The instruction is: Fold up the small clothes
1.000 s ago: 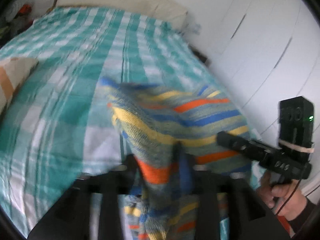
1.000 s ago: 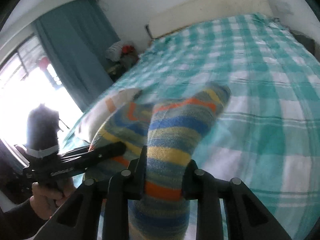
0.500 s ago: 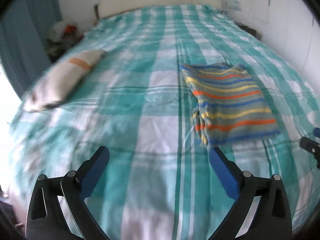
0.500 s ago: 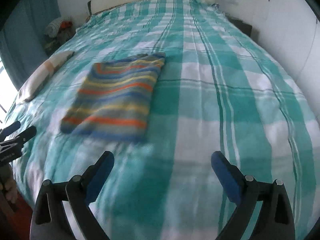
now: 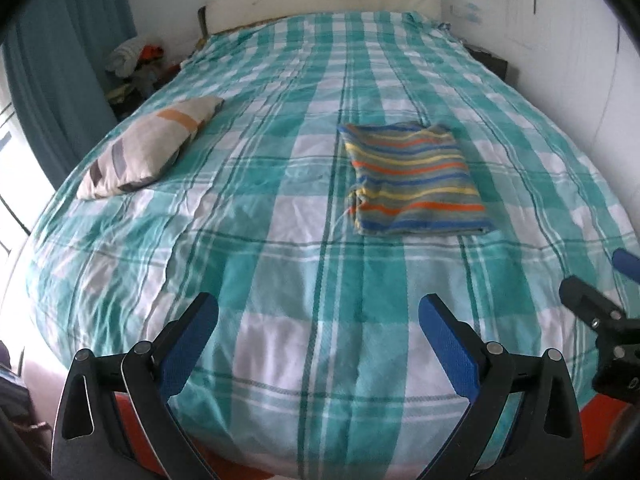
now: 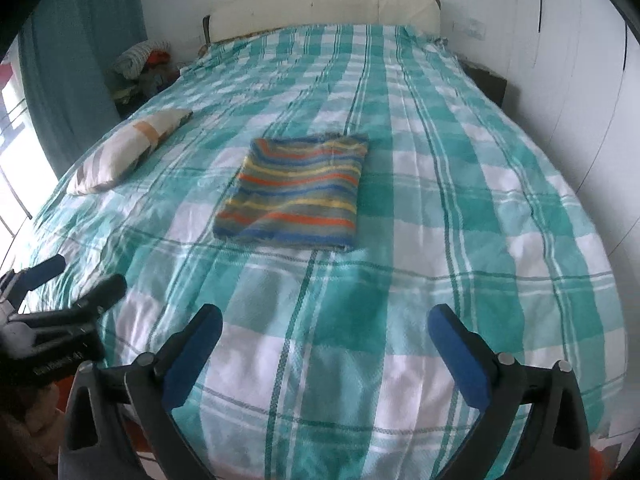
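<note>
The striped garment (image 5: 416,182), right of the pillow (image 5: 148,148), looks soft and light; its corners should be pinched. The left gripper (image 5: 318,320) is held wide apart and empty; the right gripper (image 6: 325,330) jaws are opening on nothing.

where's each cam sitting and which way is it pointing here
Left wrist: on the left gripper, facing up the bed toward the headboard; its open fingers show, the right gripper at right.
Right wrist: on the right gripper, same heading; jaws opening, nothing between them; left gripper at left.
Shared: folded striped garment, pillow, bed.

Left gripper (image 5: 318,312) wide, right gripper (image 6: 325,322) opening, empty.
</note>
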Action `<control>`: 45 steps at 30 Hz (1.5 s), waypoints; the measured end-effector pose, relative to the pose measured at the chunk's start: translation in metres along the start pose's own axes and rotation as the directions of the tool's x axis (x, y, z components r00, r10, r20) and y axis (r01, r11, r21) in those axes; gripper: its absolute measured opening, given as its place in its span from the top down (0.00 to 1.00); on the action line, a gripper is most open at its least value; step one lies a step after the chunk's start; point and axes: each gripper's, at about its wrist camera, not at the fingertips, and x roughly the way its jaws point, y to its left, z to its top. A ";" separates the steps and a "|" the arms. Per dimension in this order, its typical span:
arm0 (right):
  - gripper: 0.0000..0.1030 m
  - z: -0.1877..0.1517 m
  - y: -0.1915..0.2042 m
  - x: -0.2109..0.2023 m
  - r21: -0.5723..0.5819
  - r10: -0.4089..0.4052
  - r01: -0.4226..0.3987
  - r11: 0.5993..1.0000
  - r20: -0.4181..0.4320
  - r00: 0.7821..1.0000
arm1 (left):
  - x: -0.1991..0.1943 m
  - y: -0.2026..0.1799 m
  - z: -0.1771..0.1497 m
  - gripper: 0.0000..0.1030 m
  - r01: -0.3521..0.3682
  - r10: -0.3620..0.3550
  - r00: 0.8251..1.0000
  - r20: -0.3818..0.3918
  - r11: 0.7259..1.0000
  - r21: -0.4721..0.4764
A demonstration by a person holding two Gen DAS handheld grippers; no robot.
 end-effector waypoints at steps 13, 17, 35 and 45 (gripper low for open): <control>0.00 0.008 0.013 -0.023 -0.046 0.001 -0.001 0.999 0.004 1.000 | -0.016 0.006 0.005 0.01 0.060 -0.060 0.998 0.006 0.998 -0.016; 0.00 0.008 0.015 -0.024 -0.060 0.002 -0.002 0.998 -0.011 1.000 | -0.020 0.007 0.007 0.00 0.058 -0.057 0.998 0.013 0.998 -0.006; 0.00 0.014 0.024 -0.039 -0.105 -0.044 0.041 0.994 -0.028 0.999 | -0.040 0.013 0.020 0.00 0.060 -0.060 0.998 -0.008 0.998 0.006; 0.00 0.018 0.021 -0.043 -0.104 -0.053 0.050 0.993 -0.027 0.998 | -0.043 0.011 0.023 0.00 0.047 -0.047 0.999 -0.001 0.999 0.012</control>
